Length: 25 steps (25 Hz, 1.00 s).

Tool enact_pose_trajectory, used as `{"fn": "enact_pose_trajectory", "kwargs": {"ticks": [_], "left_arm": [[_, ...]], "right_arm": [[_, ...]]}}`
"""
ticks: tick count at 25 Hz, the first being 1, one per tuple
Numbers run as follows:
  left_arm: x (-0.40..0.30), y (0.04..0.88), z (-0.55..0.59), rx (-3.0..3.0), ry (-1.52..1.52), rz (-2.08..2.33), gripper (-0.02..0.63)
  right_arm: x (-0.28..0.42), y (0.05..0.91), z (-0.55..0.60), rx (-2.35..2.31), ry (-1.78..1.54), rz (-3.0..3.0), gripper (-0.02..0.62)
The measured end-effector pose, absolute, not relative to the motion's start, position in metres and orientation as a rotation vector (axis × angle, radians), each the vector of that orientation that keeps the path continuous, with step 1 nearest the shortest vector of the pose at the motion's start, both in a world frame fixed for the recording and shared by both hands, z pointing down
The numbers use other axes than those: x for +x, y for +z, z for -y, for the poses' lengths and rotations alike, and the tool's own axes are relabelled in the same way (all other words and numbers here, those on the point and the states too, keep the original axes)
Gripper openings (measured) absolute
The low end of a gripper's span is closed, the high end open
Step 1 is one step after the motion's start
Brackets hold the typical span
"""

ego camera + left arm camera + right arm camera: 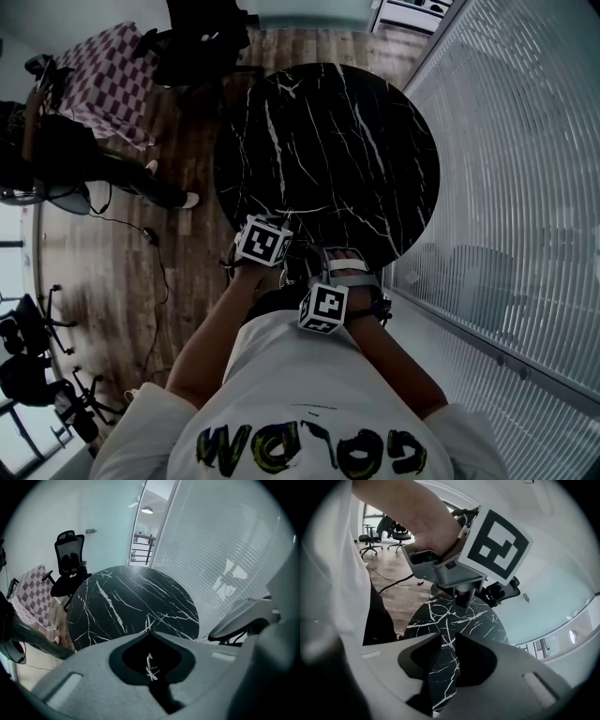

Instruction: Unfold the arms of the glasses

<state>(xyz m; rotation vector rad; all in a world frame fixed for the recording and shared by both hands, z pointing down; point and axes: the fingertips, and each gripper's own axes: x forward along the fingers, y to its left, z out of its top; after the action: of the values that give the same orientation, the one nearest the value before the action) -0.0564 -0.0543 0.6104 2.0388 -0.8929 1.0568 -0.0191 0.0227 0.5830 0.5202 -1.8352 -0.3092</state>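
By the round black marble desk (328, 141), the left hand-held gripper (149, 632) is clenched empty, the right hand-held gripper (448, 641) released. Unseen glasses, perhaps hidden, could be knocked.

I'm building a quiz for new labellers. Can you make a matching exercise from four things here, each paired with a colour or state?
Things:
1. left hand-held gripper
2. right hand-held gripper
3. table
4. cloth

Colour or state:
A. checked
B. jaws apart, nothing between
C. black with white veins
D. jaws together

Pairs: 1-D, 2-B, 3-C, 4-A
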Motion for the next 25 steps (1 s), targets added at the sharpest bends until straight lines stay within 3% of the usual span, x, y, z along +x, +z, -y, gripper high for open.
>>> {"fn": "enact_pose_trajectory", "kwargs": {"ticks": [5, 10, 13, 21, 25], "left_arm": [[-0.054, 0.610, 0.054, 2.030, 1.015, 0.891, 0.002], [-0.056, 0.606, 0.058, 2.028, 1.014, 0.887, 0.002], [-0.059, 0.608, 0.058, 2.025, 1.020, 0.883, 0.002], [-0.065, 0.617, 0.050, 1.993, 1.043, 0.865, 0.002], [-0.065, 0.626, 0.050, 1.985, 1.036, 0.878, 0.002]], "right_arm": [[-0.009, 0.587, -0.018, 0.600, -0.206, 1.836, 0.106], [-0.004, 0.597, -0.017, 0.624, -0.171, 1.848, 0.195], [-0.004, 0.602, -0.015, 0.628, -0.159, 1.844, 0.193], [0.016, 0.612, -0.008, 0.671, -0.169, 1.793, 0.106], [0.010, 0.611, -0.013, 0.669, -0.107, 1.885, 0.114]]}}
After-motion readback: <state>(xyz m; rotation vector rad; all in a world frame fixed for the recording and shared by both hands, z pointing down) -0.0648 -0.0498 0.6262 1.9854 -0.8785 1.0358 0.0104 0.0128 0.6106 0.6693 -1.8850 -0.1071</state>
